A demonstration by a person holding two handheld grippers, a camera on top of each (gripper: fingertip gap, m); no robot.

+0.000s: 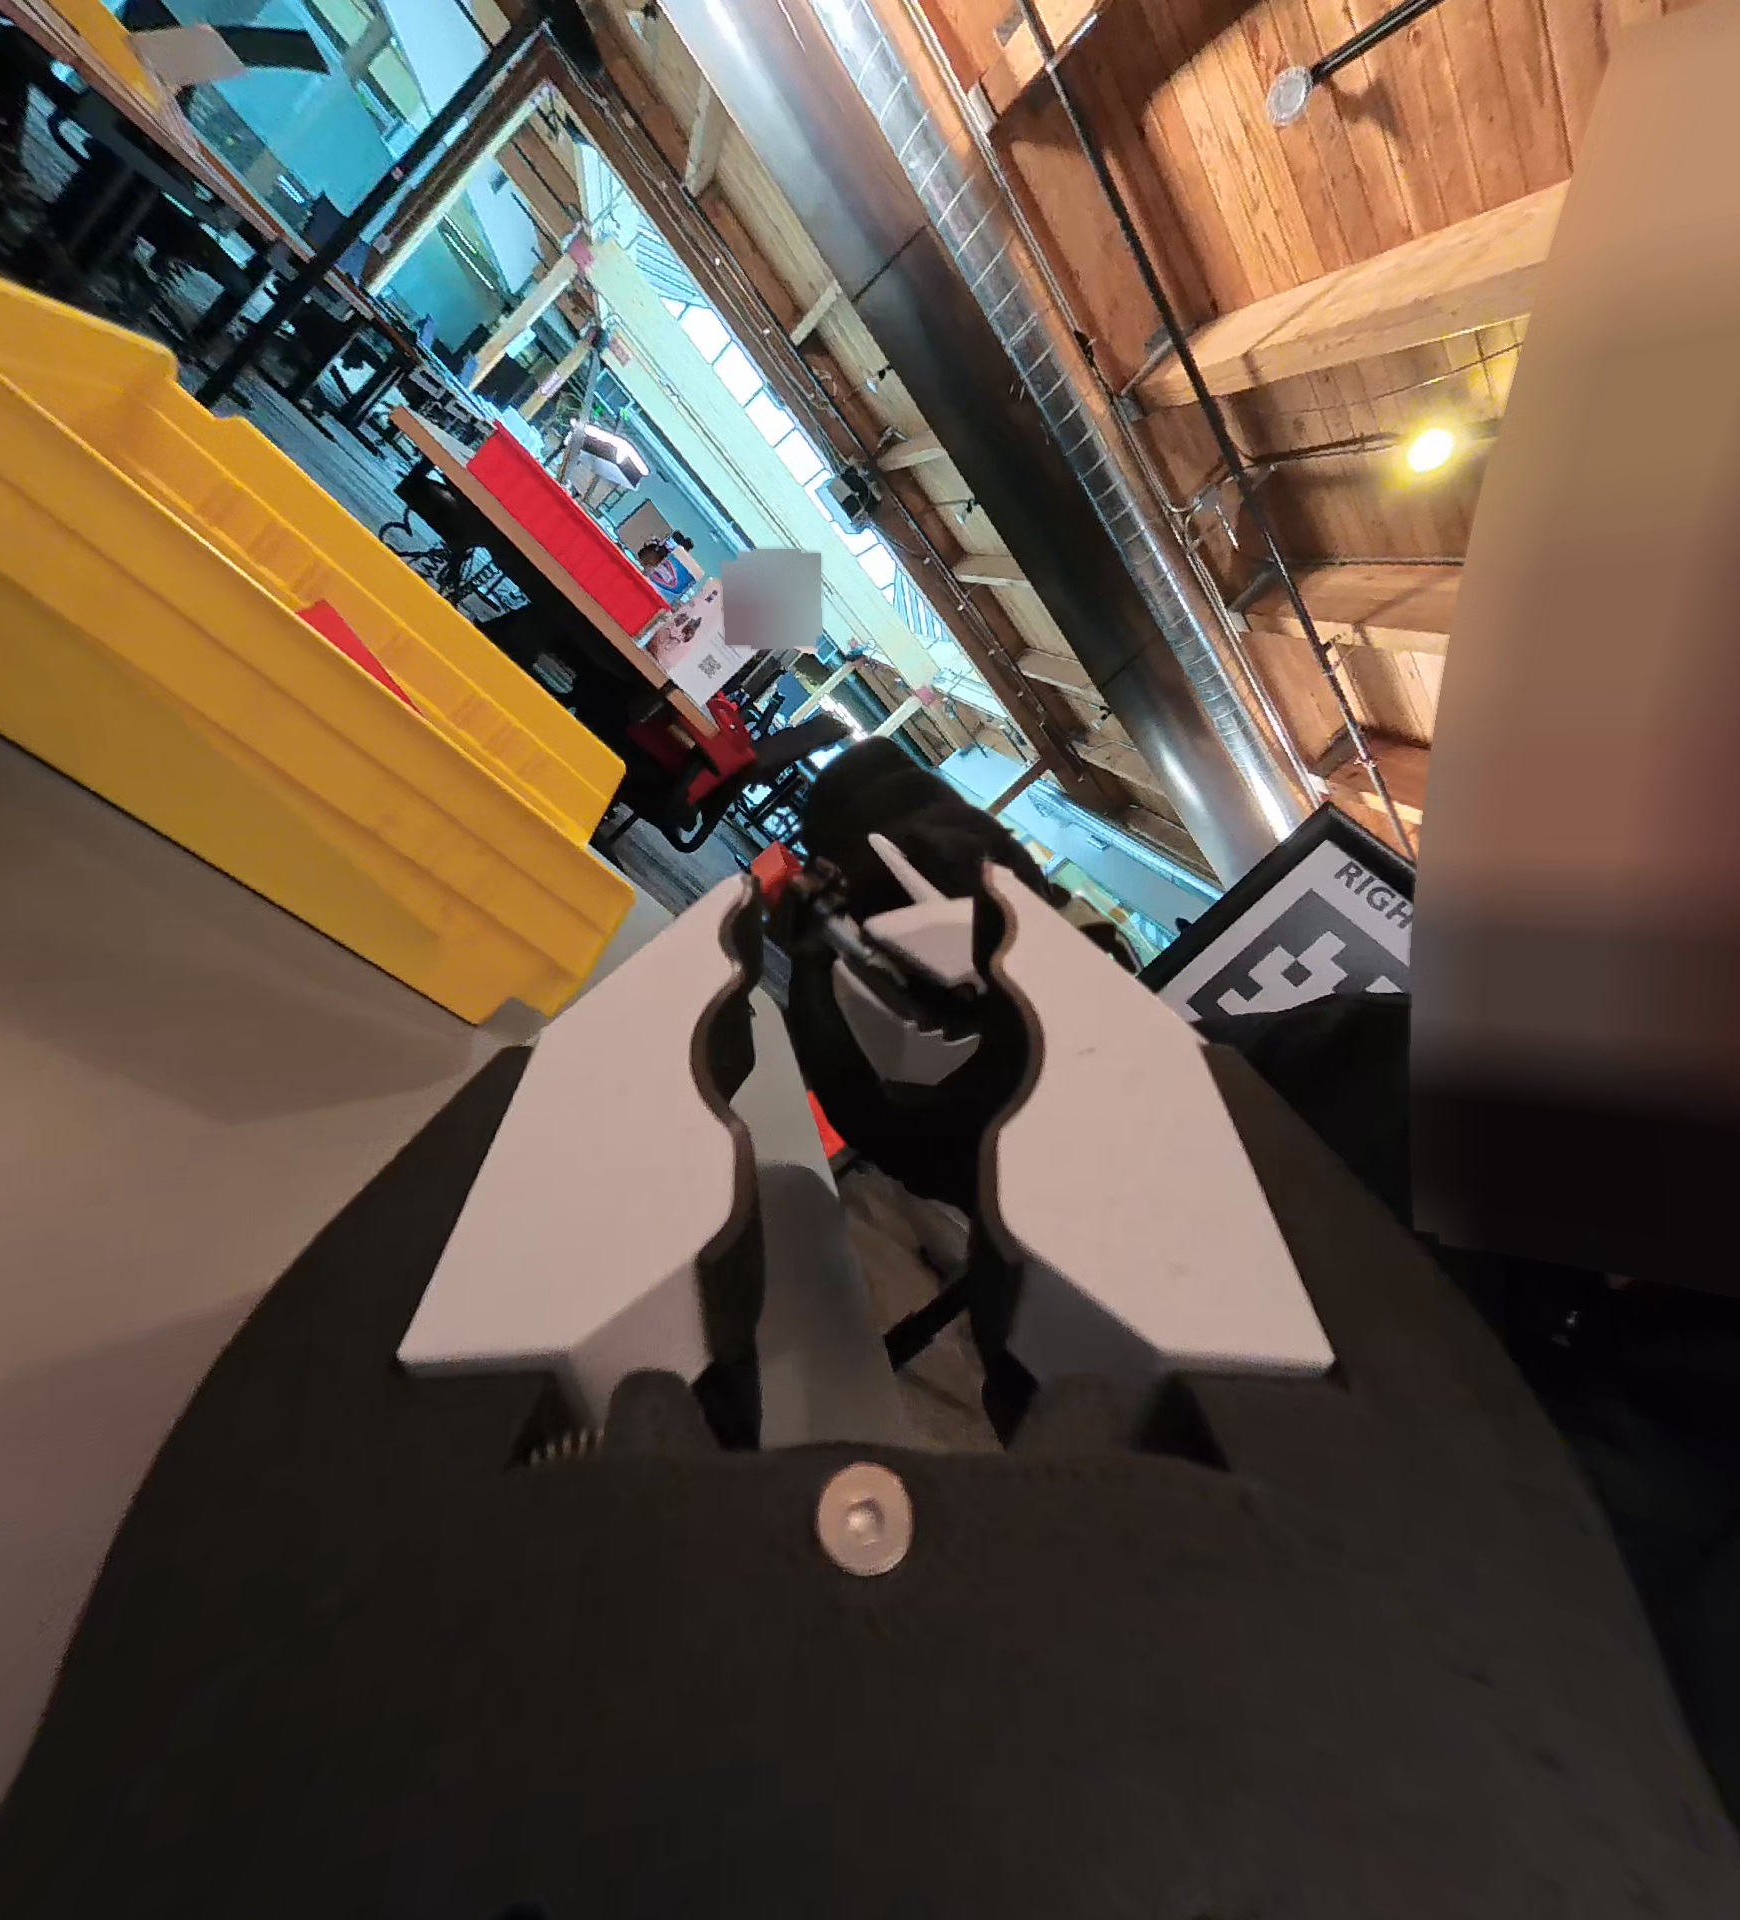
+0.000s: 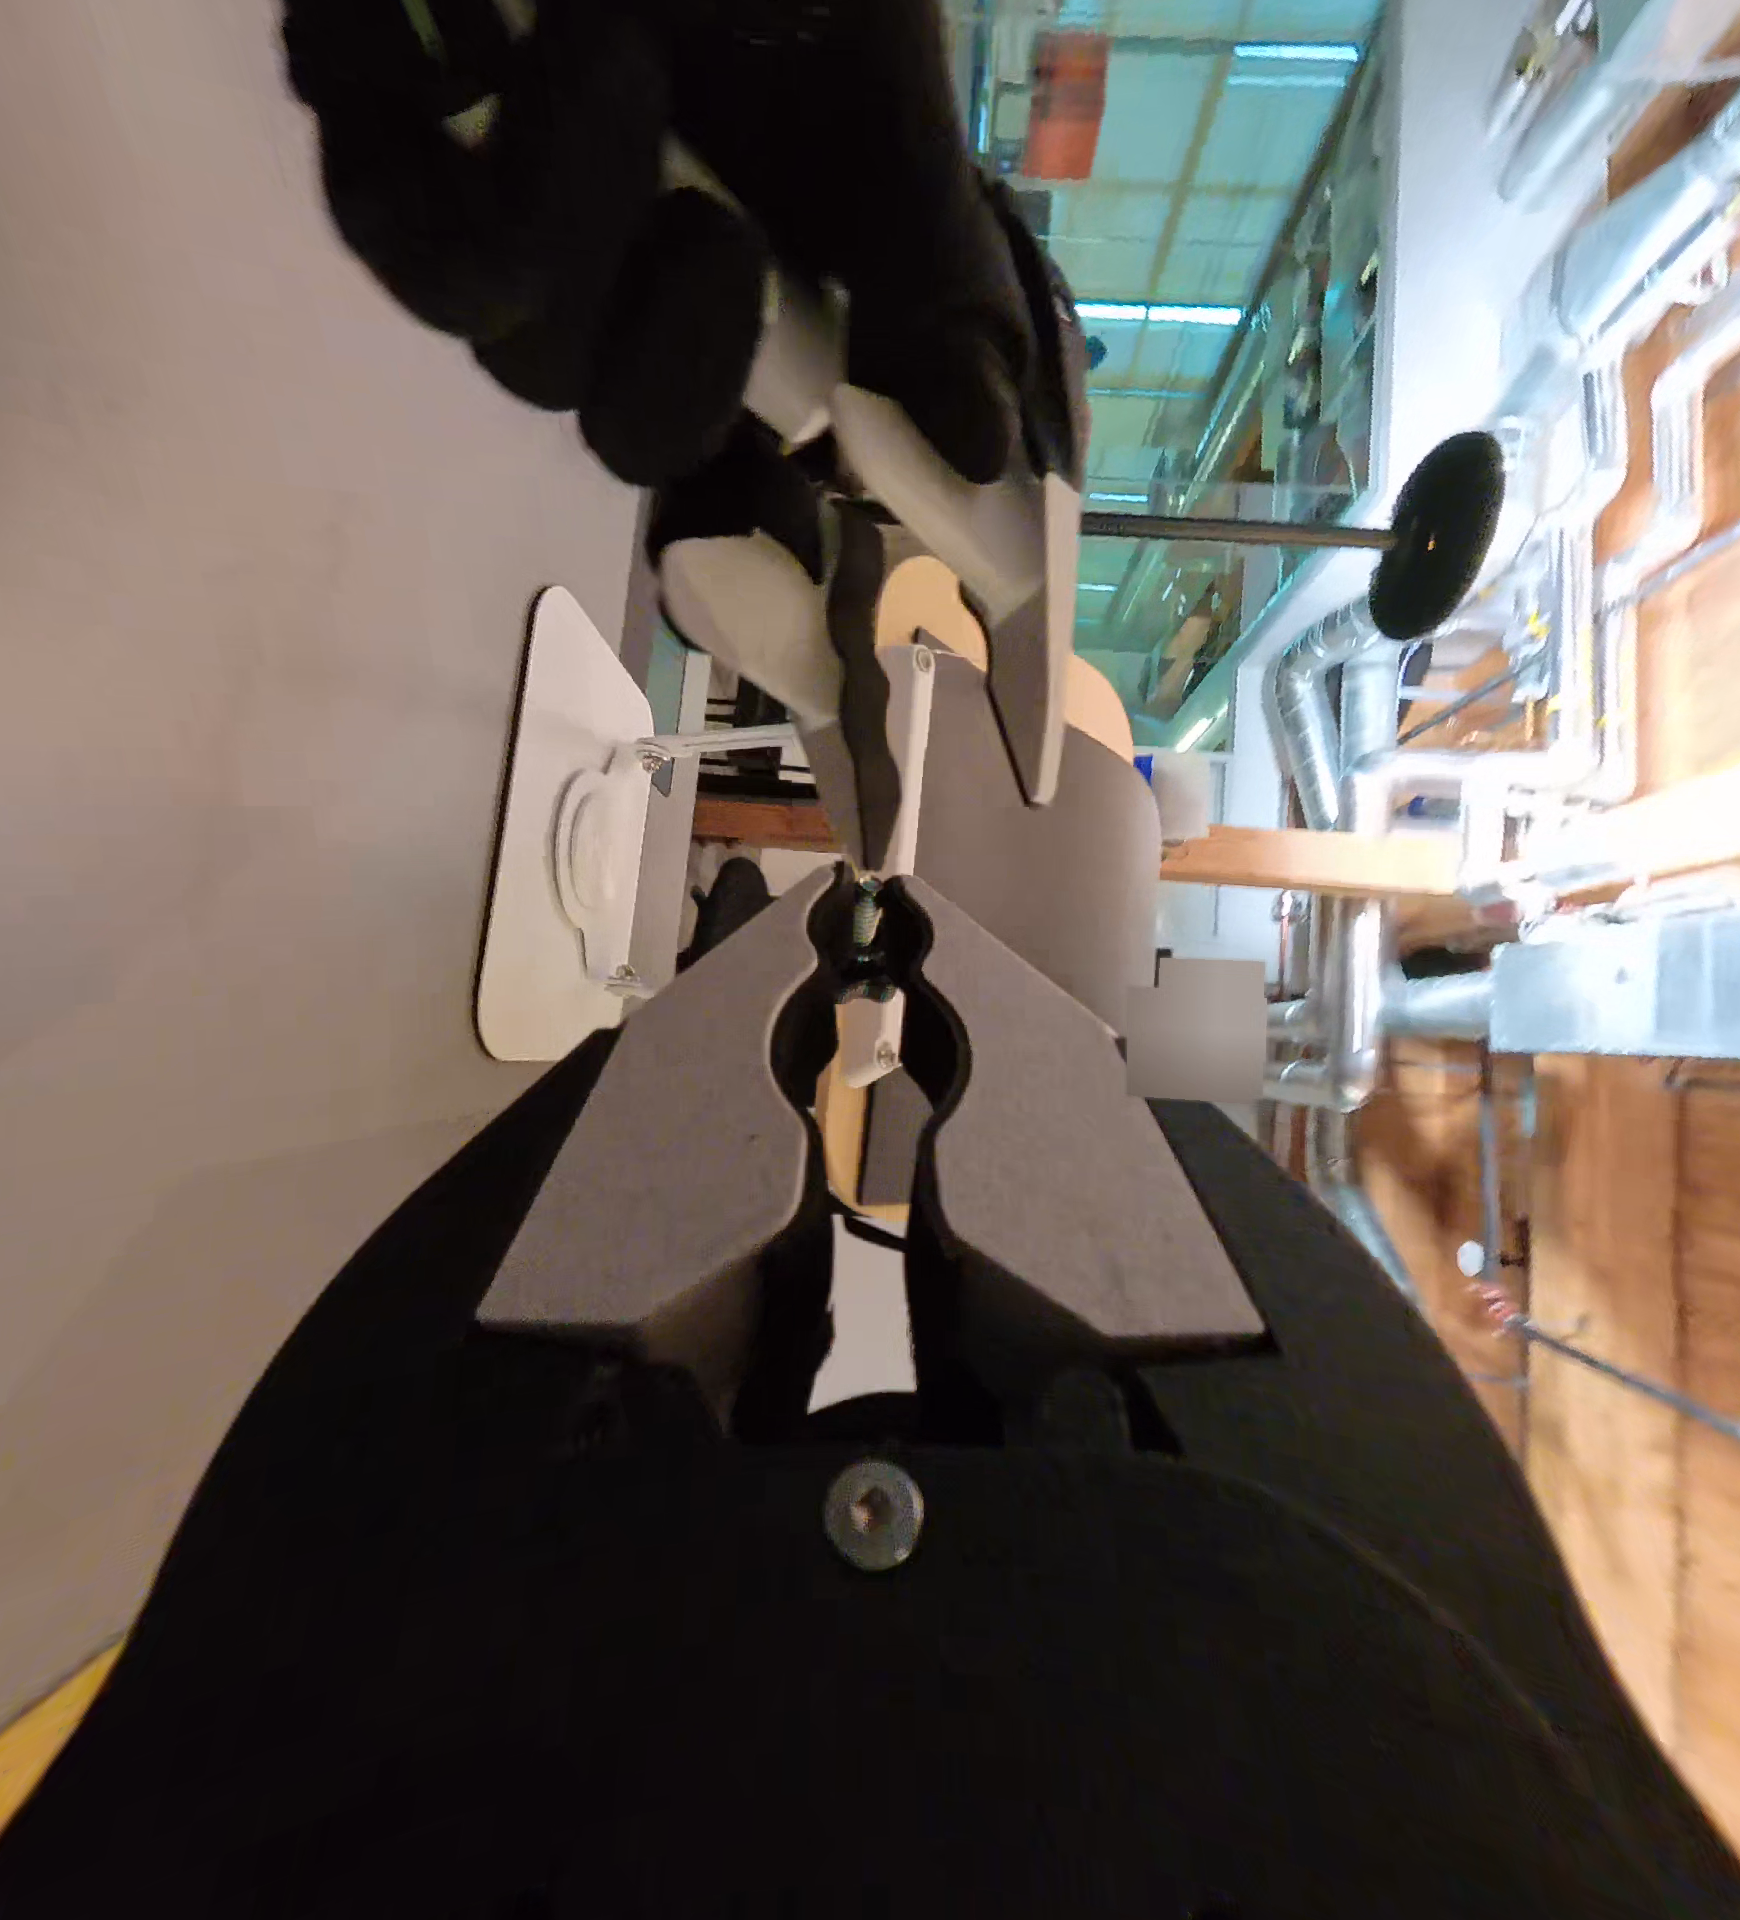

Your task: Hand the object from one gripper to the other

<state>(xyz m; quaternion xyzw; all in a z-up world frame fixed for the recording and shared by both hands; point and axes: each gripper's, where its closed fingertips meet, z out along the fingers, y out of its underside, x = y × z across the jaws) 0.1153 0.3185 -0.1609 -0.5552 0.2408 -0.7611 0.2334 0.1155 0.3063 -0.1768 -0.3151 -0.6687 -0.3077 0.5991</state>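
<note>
My right gripper (image 2: 866, 883) is shut on a small threaded metal bolt (image 2: 866, 930), pinched between its grey fingertips. My left gripper (image 1: 866, 894) is open and empty, with a wide gap between its fingers. The two grippers point at each other, tips almost meeting. In the right wrist view the left gripper (image 2: 949, 821) comes down from above, held by a black-gloved hand (image 2: 554, 208), with one fingertip just above the bolt. In the left wrist view the right gripper (image 1: 907, 987) shows through the gap with a black glove (image 1: 876, 790) behind it. The bolt is hard to make out there.
Stacked yellow bins (image 1: 222, 644) stand on the grey table (image 1: 66, 987) to the left. A black-and-white marker board (image 1: 1302, 935) stands to the right. A white base plate with a small stand (image 2: 575, 810) lies on the table. Workbenches with red bins (image 1: 554, 520) stand farther off.
</note>
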